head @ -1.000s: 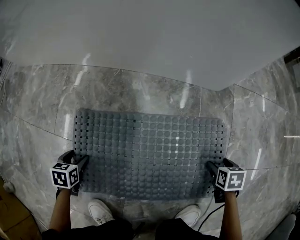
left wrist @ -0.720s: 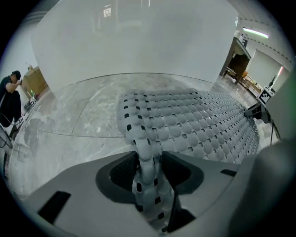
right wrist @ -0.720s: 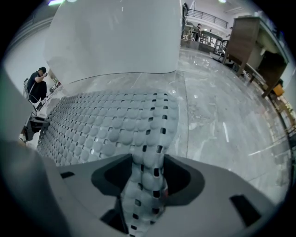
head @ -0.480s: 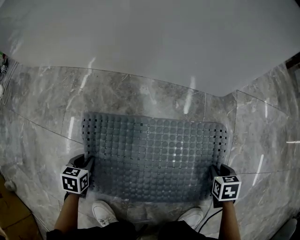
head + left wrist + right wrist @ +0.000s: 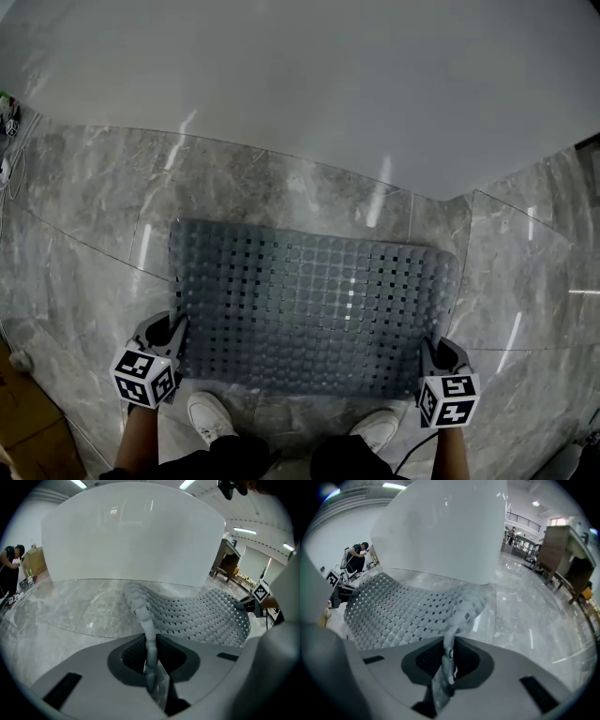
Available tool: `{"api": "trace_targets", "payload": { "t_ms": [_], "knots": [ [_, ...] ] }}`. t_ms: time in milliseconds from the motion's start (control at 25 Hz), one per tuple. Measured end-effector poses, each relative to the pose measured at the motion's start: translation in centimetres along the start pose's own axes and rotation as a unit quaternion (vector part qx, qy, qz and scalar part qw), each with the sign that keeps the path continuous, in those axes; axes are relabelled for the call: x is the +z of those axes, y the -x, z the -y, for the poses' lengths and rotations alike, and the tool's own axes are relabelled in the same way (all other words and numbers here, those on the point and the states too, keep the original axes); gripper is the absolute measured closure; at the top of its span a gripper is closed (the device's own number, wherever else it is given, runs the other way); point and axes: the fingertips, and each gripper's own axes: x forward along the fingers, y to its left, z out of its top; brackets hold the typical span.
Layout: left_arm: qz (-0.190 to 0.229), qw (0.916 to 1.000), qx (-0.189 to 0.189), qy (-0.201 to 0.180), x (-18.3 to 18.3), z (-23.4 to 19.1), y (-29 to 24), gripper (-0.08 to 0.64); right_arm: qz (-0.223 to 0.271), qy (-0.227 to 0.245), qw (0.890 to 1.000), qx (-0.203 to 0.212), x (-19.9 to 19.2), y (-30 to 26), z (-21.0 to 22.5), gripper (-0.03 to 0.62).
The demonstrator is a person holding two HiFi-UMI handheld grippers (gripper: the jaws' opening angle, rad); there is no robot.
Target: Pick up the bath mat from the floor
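The grey bath mat (image 5: 314, 300), dotted with bumps and square holes, lies across the marble floor in the head view. My left gripper (image 5: 173, 333) grips its near left corner and my right gripper (image 5: 433, 356) its near right corner. Both pairs of jaws have just been closing, and the mat's edge is pinched between them. In the left gripper view the mat (image 5: 197, 613) curves away from my left gripper (image 5: 150, 660), its edge running straight into the jaws. The right gripper view shows the same: the mat (image 5: 403, 606) sags away from my right gripper (image 5: 447, 660).
A white panel (image 5: 300, 84) rises just behind the mat on the marble floor (image 5: 94, 216). The person's white shoes (image 5: 208, 417) (image 5: 375, 431) stand at the mat's near edge. A cardboard box (image 5: 23, 431) sits at the lower left. Wooden furniture (image 5: 562, 550) stands off to the right.
Both grippers went from open at the mat's near corners to shut on them and rose. The mat's near edge has lifted off the floor and the mat now curves.
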Motion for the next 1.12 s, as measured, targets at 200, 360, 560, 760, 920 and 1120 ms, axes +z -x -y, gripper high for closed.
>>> {"api": "trace_targets", "payload": {
  "t_ms": [200,360,560,760,920,1120],
  "knots": [
    [0.025,0.9995,-0.018,-0.009,4.3,3.0,3.8,0.508,0.026,0.026,0.999,-0.003,3.6,5.5,-1.5,0.526],
    [0.041,0.9988,-0.026,-0.006,9.7,4.9,8.4,0.509,0.042,0.016,0.999,-0.013,7.6,12.0,-1.4,0.527],
    [0.059,0.9979,-0.025,-0.005,17.4,6.2,15.4,0.512,0.063,0.012,0.998,-0.023,13.4,21.0,-0.5,0.528],
    [0.076,0.9969,-0.020,-0.005,24.9,8.8,23.4,0.512,0.083,0.009,0.996,-0.028,19.5,30.1,0.4,0.528],
    [0.102,0.9944,-0.015,-0.020,31.7,10.6,30.2,0.514,0.109,0.011,0.993,-0.034,24.8,37.6,0.9,0.528],
    [0.135,0.9906,-0.017,-0.016,39.4,12.6,39.2,0.514,0.141,0.004,0.989,-0.048,30.3,48.2,1.9,0.528]
  ]
}}
